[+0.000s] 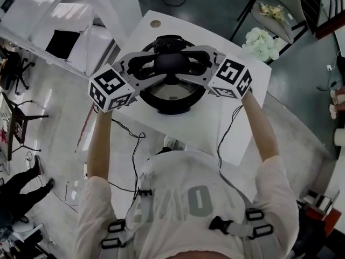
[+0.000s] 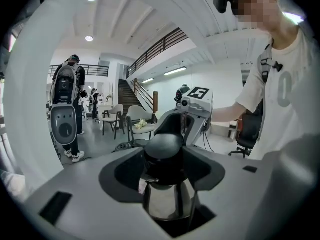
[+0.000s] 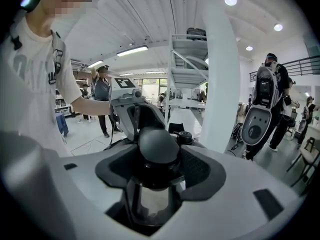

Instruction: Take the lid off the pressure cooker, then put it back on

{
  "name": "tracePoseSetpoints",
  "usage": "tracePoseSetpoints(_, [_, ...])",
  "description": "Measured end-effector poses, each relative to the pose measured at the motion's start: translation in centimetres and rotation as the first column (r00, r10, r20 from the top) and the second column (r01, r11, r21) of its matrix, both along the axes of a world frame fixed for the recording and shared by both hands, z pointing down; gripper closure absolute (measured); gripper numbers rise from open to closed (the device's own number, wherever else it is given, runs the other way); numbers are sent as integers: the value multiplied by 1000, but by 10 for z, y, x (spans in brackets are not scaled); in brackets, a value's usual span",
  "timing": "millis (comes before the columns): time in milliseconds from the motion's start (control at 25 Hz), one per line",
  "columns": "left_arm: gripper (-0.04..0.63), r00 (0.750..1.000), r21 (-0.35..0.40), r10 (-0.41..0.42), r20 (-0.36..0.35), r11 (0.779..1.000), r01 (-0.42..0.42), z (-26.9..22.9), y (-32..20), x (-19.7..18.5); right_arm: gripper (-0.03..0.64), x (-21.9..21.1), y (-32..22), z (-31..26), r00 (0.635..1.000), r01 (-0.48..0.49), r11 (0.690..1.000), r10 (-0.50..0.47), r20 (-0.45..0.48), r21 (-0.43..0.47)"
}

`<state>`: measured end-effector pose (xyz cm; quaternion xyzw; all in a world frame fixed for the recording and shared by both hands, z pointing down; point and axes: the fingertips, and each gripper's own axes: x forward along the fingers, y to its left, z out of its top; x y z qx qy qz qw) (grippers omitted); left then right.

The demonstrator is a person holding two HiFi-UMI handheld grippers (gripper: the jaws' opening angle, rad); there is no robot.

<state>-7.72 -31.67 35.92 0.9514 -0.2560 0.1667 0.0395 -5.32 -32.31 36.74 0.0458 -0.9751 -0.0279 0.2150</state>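
The pressure cooker [image 1: 172,95] stands on the white table [image 1: 240,125], its steel wall [image 2: 165,200] [image 3: 150,204] showing below the jaws. Its lid sits on the pot, with a black domed lid knob [image 1: 171,63] [image 2: 162,146] [image 3: 159,145] on top. My left gripper [image 1: 157,69] [image 2: 162,170] comes in from the left and my right gripper [image 1: 187,68] [image 3: 157,173] from the right, facing each other. Each pair of jaws wraps the knob, and the dark pads look to touch its sides. The lid's rim is mostly hidden under the grippers.
A valve cap [image 1: 164,41] sits on the lid's far side. Cables [image 1: 229,125] trail off the table's near edge. White flowers [image 1: 263,42] lie at the far right, another white table [image 1: 64,42] at the left. A person wearing a pack [image 2: 67,109] stands in the hall.
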Motion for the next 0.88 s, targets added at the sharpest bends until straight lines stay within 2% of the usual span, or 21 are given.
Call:
tracePoseSetpoints(480, [353,999,11,31,-16,999,-31,-3,-2,-1,348,0,-2,-2,1000,-11,1000,11,7,-3])
tracePoseSetpoints(680, [353,994,-3,108,-8,994,-108,-3,-2,-1,353,-1,0,-3,999,-41,999,41,-12,5])
tracePoseSetpoints(880, [353,976,-36,214,40,976,-213,0,-3,-3,356,-3,1,-1,989,-146,989,147,-26,16])
